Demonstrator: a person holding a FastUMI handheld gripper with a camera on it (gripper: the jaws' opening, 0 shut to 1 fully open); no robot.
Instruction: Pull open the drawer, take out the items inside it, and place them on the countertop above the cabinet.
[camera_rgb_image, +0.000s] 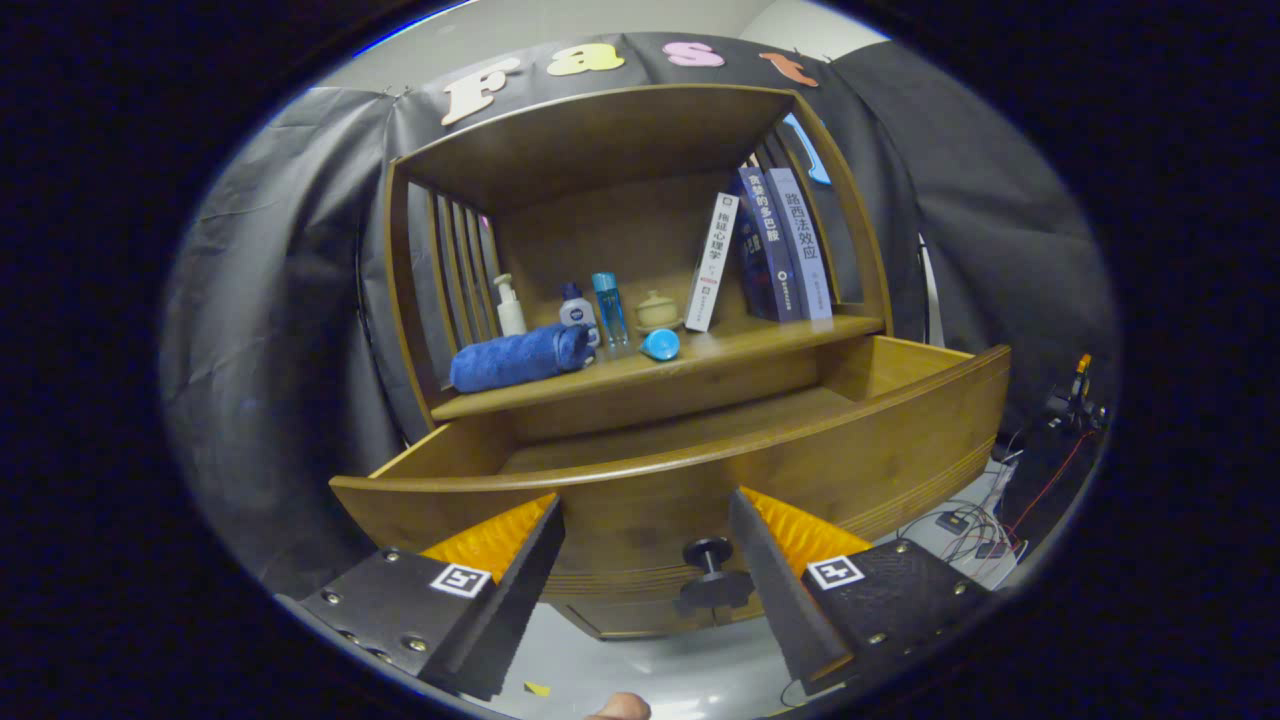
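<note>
A wooden cabinet has its drawer (900, 420) pulled open toward me. The part of the drawer's bottom that I can see is bare wood; its near part is hidden behind the front panel. A dark round knob (708, 575) sticks out of the drawer front, just ahead of my fingers and nearer the right one. My gripper (645, 520) is open with nothing between its fingers. On the countertop (740, 350) above the drawer lie a rolled blue towel (520, 358) and a small blue cup (660, 344) on its side.
At the back of the countertop stand a white pump bottle (509, 306), a small white-and-blue bottle (577, 308), a clear blue bottle (609, 308) and a pale lidded pot (657, 311). Three books (770, 250) lean at the right. Cables (975, 525) lie on the floor to the right.
</note>
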